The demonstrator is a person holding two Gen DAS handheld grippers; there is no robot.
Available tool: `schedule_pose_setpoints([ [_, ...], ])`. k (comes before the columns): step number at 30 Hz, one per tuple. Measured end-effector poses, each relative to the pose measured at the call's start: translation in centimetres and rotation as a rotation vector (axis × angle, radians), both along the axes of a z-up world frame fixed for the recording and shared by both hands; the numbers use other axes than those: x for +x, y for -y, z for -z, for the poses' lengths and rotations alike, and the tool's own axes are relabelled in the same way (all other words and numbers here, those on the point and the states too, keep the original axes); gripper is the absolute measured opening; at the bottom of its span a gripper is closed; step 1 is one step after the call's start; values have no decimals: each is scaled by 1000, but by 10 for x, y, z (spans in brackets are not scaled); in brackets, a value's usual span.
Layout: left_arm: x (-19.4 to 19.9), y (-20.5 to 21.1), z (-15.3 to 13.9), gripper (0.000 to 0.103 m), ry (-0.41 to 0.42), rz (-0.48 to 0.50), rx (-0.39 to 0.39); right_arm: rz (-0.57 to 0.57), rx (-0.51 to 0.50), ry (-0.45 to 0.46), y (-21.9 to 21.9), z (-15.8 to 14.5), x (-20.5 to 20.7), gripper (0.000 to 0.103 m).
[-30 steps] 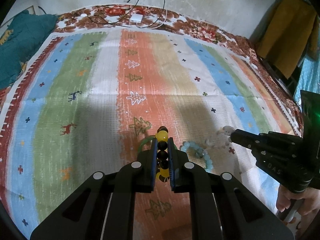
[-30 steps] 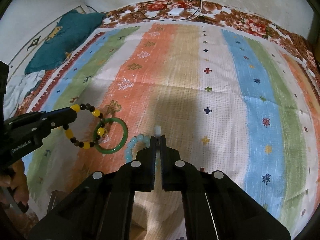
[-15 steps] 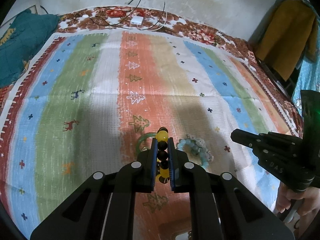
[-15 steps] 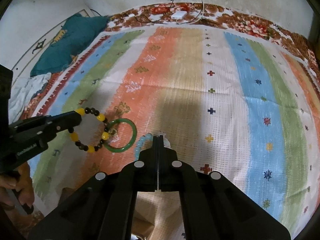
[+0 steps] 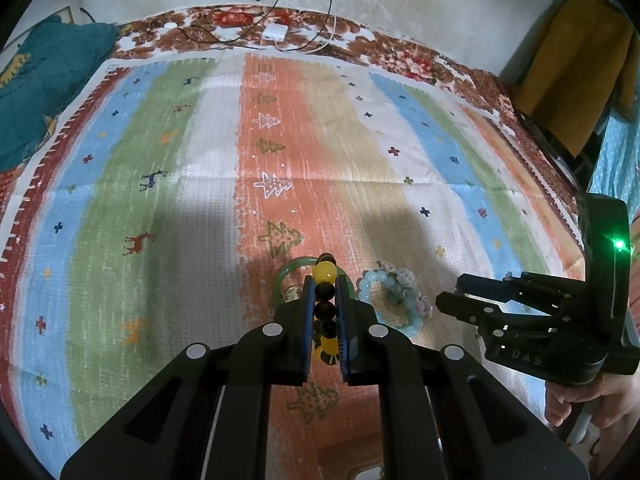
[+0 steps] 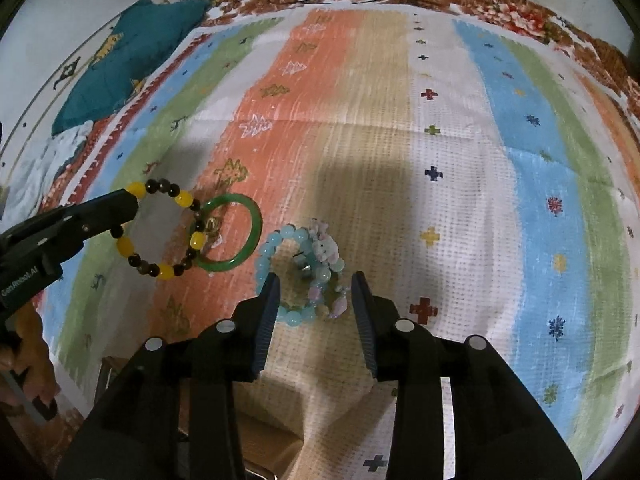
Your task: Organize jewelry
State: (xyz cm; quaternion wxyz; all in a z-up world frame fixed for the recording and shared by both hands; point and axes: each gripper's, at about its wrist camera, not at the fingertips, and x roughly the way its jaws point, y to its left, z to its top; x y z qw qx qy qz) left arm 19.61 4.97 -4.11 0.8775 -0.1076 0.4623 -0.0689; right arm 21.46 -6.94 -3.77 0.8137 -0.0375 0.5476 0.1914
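Legible markings:

1. Left gripper [image 6: 132, 204], side of the body, right wrist view: white lettering "GenRobot.AI".
2. Right gripper [image 5: 452, 296], body, left wrist view: faint embossed letters "DAS"; any further characters are not legible.

No other text, number or label is readable in either view.

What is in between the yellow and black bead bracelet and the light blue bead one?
The green bangle, lying on the cloth; the right wrist view shows it best.
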Motion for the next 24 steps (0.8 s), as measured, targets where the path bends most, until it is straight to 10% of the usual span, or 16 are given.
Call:
schedule_pose_setpoints([
  [19,3,-1,0,9,1,5,-2,-1,-33,-100,-5,40,11,37],
  [24,3,-1,0,9,1,5,-2,6,-33,-102,-4,43,13,21],
])
